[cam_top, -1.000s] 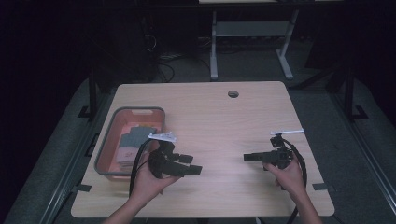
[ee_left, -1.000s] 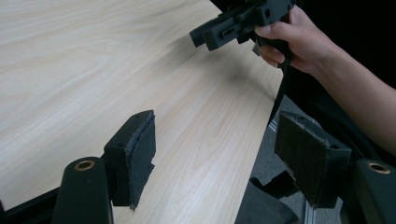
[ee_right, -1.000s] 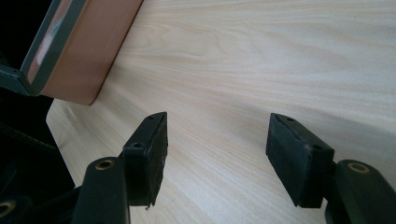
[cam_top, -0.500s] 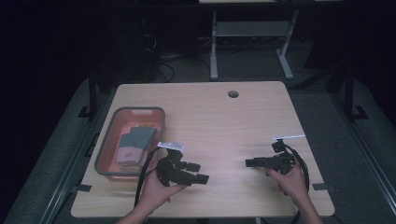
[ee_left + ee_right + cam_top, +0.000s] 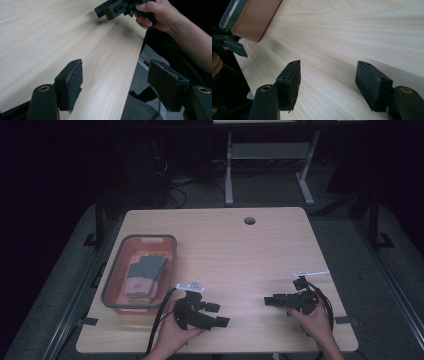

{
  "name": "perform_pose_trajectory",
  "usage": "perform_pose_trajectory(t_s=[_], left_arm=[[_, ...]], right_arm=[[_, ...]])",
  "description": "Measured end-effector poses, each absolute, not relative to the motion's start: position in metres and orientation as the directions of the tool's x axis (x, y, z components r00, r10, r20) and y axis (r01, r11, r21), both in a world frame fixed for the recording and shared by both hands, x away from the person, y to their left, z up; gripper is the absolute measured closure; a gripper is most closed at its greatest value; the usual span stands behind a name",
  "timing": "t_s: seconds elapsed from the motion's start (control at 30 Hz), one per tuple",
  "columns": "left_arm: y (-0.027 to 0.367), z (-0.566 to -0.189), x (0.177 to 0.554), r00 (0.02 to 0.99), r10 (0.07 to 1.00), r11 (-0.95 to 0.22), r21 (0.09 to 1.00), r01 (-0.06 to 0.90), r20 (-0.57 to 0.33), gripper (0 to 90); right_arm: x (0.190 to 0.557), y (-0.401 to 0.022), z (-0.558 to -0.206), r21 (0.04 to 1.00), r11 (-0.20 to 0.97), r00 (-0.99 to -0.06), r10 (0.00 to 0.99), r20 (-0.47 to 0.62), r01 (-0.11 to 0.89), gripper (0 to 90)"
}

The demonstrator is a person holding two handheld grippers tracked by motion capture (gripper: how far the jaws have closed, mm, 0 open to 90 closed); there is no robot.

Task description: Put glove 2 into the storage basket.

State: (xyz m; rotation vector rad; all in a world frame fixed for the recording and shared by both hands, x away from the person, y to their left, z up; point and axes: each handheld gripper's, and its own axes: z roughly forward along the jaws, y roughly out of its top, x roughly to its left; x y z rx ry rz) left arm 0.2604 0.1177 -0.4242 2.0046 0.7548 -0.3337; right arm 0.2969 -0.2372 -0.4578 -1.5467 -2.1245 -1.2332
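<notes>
Two grippers, left point(image 5: 220, 316) and right point(image 5: 272, 300), fingers wide apart, empty, tray point(image 5: 114, 270) beside left

Folded cloth point(image 5: 142, 275) in bin point(image 5: 112, 275) too small to ID, forearms cut off.

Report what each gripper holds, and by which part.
Nothing. The left gripper and the right gripper both stand open over the bare table.
</notes>
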Motion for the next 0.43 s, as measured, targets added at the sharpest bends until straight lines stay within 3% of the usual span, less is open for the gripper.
perform_pose_trajectory(t_s=[0.43], left_arm=[[0.116, -0.434, 0.24, 0.82, 0.34, -0.362, 0.74, 0.567, -0.461, 28.0]], right_arm=[[0.28, -0.238, -0.47, 0.525, 0.056, -0.428, 0.655, 0.623, 0.849, 34.9]])
